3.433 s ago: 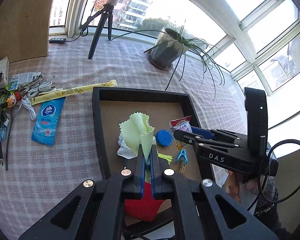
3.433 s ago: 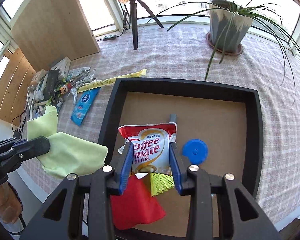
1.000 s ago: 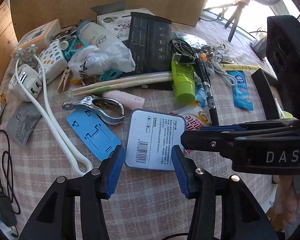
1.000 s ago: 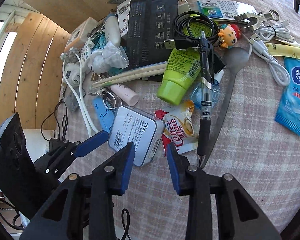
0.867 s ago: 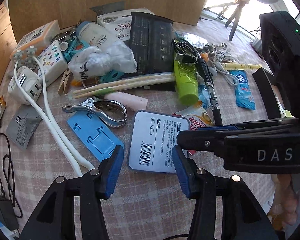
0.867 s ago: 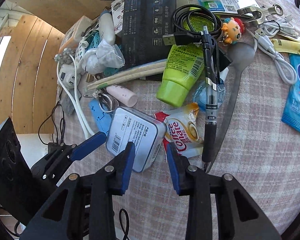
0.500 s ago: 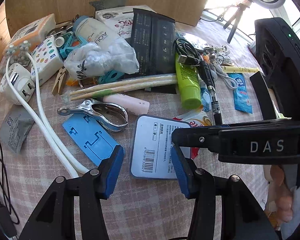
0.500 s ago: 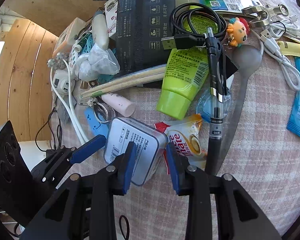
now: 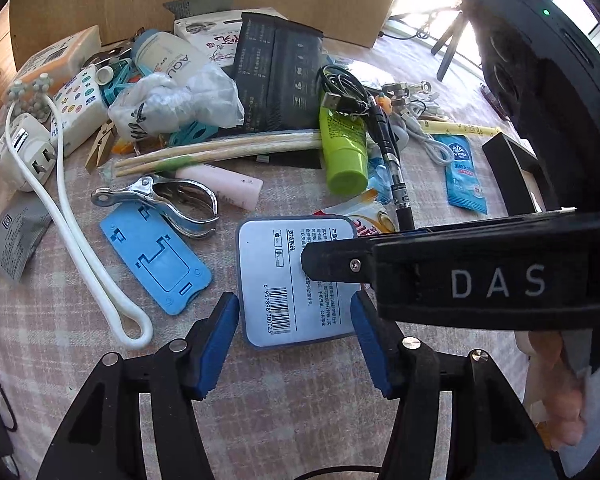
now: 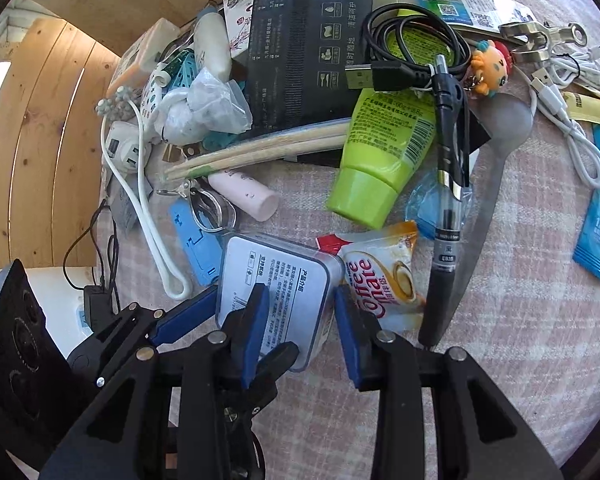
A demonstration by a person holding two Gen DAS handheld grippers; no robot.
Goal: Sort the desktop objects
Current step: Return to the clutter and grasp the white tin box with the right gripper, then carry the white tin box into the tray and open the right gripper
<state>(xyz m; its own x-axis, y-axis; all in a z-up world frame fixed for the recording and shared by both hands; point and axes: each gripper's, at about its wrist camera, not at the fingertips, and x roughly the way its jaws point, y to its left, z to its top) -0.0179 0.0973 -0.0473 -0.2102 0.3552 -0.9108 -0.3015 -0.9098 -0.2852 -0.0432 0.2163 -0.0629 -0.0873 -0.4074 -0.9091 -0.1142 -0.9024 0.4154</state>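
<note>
Pale blue and rounded at the corners, the flat tin [image 9: 296, 276] lies label side up on the checked tablecloth [image 9: 280, 400], at the near edge of the clutter. The left gripper [image 9: 294, 338] points down over its near end with a blue pad at each side of the tin; its jaws have just been opening wider, and a thin gap shows between each pad and the tin's edges, so nothing is gripped. The right gripper [image 10: 300, 324] comes in from the right side, partly open, one finger lying over the tin's lid and the other just off its right edge; whether the pads press on it I cannot tell.

Tucked against the tin's far right corner is a Coffee-mate sachet [image 10: 384, 276]. Just right of that lies a black pen [image 10: 446, 208], and beyond it a green tube [image 10: 380, 148]. Left of the tin sits a blue plastic stand [image 9: 154, 256], with a metal clip [image 9: 168, 204] at its far end and a white cable [image 9: 84, 248] looping further left. Wooden chopsticks [image 9: 220, 152] and a black pouch [image 9: 284, 76] lie farther back.
</note>
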